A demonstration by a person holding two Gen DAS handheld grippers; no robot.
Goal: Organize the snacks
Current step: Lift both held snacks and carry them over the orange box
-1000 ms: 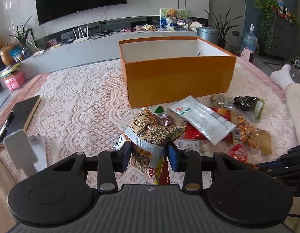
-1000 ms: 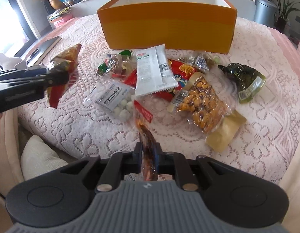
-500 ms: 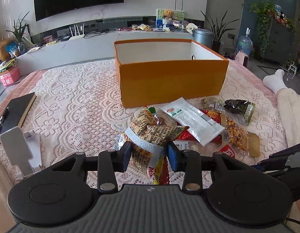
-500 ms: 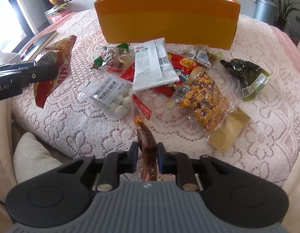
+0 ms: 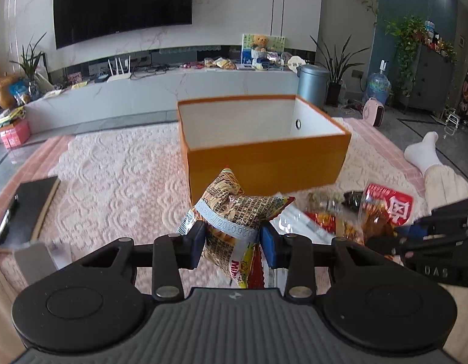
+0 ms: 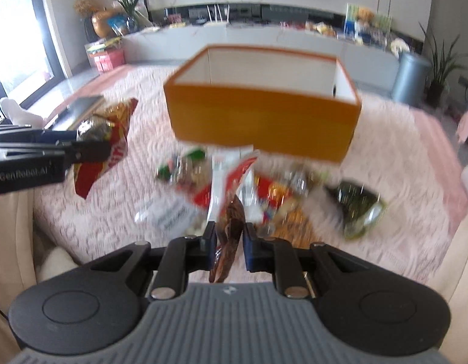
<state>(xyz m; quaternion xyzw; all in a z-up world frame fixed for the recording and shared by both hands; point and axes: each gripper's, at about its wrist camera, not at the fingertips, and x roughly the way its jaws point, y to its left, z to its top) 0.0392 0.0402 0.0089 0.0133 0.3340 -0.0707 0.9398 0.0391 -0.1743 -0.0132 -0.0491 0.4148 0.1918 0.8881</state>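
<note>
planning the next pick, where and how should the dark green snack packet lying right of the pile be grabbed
Take the dark green snack packet by its flat lighter sealed end, the edge nearest the camera in the right wrist view. Come from above on the near side, jaws across that edge. It seems to lie flat on the lace cloth, apart from the pile, and the seal is probably thinner than the bulging body.

**What I can read from here**

My left tool (image 6: pixel 91 151), seen from the right wrist, carries "GenRobot.AI" in pale letters along its black body; my right tool (image 5: pixel 394 236), seen from the left wrist, shows "DAS" on its black side; the chip bag (image 5: pixel 234 221) in my left tool shows "Min" in red on yellow and printed digits on its seal, partly legible; the red packet (image 5: pixel 388 206) bears a large white Chinese character.
</note>
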